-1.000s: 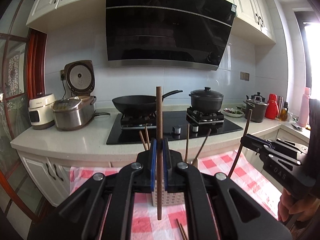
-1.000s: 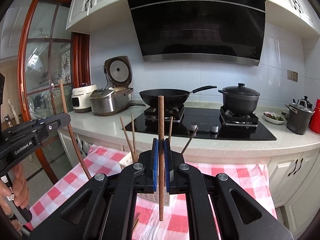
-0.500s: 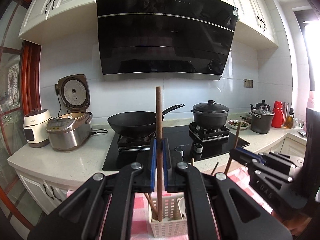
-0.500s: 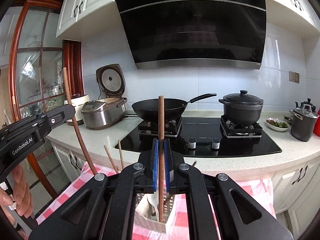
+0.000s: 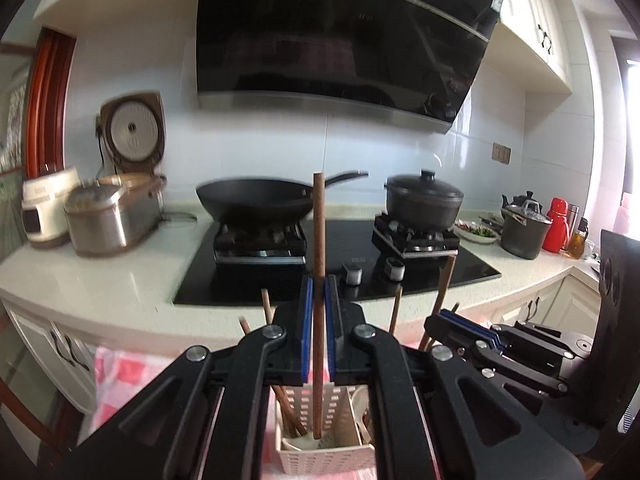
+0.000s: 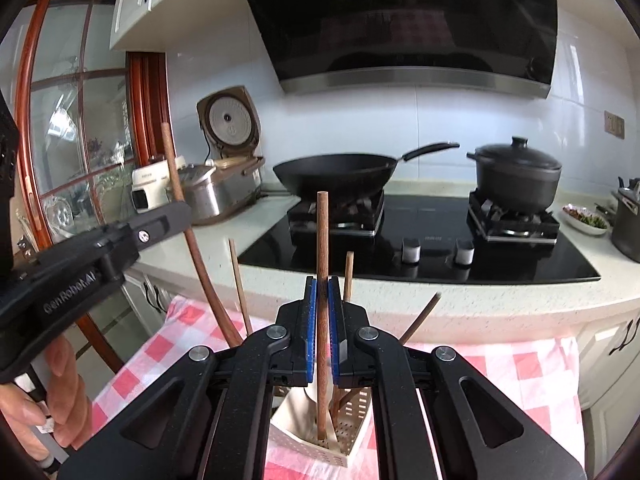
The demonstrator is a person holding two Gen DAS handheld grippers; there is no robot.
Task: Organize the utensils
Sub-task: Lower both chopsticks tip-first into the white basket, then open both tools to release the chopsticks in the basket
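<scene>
Left gripper (image 5: 316, 344) clamps a chopstick (image 5: 319, 280) upright; right gripper (image 6: 322, 332) clamps another chopstick (image 6: 322, 280) likewise. Both lower tips hang directly over the white holder (image 5: 324, 456); drop is straight down. Stove (image 5: 340, 256) far behind.

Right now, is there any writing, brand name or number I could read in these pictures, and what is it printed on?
"GenRobot.AI": white lettering on the side of the left hand-held gripper, seen in the right wrist view.
Small print on the front of the black cooktop: too small to read.
Marking on the white appliance beside the rice cooker: blurred, unreadable.
Sticker on the range hood corner: unreadable.
</scene>
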